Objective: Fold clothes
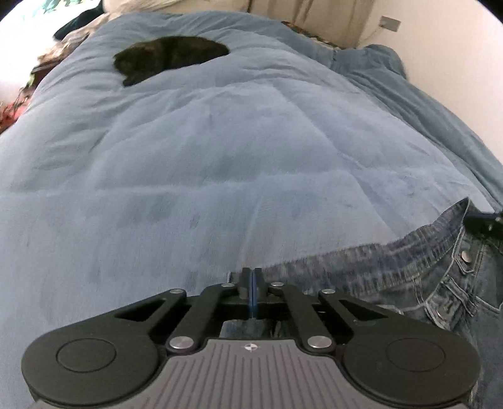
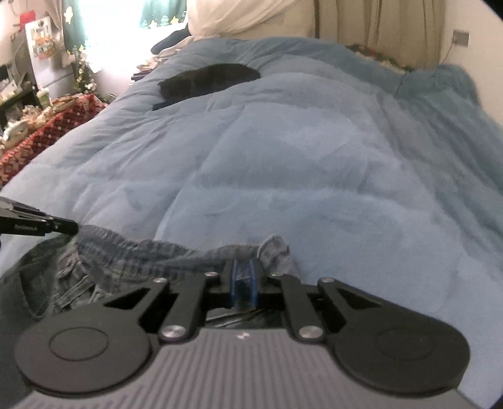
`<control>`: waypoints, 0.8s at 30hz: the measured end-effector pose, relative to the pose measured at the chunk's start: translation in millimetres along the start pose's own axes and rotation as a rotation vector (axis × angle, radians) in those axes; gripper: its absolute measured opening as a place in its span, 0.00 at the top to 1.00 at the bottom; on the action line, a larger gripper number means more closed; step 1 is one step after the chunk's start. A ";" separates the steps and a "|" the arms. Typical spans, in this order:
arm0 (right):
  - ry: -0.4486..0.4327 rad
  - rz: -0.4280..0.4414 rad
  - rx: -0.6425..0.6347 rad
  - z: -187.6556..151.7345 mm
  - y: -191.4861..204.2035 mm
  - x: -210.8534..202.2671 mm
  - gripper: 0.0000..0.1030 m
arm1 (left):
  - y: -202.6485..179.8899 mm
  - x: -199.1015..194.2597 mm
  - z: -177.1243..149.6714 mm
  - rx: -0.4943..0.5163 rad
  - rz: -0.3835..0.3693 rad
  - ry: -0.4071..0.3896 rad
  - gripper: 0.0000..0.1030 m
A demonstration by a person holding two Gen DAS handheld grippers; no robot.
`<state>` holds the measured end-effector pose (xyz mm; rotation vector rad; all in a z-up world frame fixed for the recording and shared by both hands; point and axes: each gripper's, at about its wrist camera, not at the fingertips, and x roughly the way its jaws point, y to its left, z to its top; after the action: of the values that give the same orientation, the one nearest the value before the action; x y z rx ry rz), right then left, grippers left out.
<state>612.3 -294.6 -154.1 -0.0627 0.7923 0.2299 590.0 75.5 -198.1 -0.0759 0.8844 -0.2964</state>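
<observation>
You hold a pair of blue denim jeans (image 1: 408, 270) by the waistband, one hand-held gripper at each end, stretched over the near edge of a bed. The bed is covered by a soft, quilted light-blue comforter (image 1: 220, 151).

Your left hand-held gripper (image 1: 252, 277) has its black jaws pressed together, blue pads almost meeting, pinching the left end of the elasticated waistband. In the left wrist view the waistband runs away to the right, with metal rivets and stitched pocket seams showing near the right edge.

Your right hand-held gripper (image 2: 243, 273) pinches the other end of the waistband. A fold of denim sits between its blue pads, and a small flap of fabric sticks up just beyond the fingertips. In the right wrist view the waistband sags between the two grippers, and the rest of the jeans hangs bunched below on the left. The tip of the left gripper appears at the left edge there, touching the denim.

Further up the bed lies a black, rumpled garment (image 2: 210, 80), well apart from the jeans. Beige curtains (image 2: 377, 22) hang behind the bed. A red patterned cloth (image 2: 47, 132) covers furniture on the left.
</observation>
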 end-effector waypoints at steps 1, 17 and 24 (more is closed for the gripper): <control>-0.013 0.002 0.015 1.8 -2.6 -5.5 0.91 | -1.0 -2.0 4.9 0.006 0.001 -0.004 0.97; 0.093 -0.135 -0.071 -6.9 0.7 23.2 0.99 | 11.8 -33.0 -36.7 -0.040 0.005 0.078 0.99; 0.044 -0.132 -0.023 17.4 -1.3 37.0 0.99 | 20.5 -5.6 3.6 -0.122 -0.009 0.003 0.99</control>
<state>649.8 -286.6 -168.3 -0.1419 0.8260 0.1132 594.0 96.4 -195.5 -0.1925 0.9049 -0.2504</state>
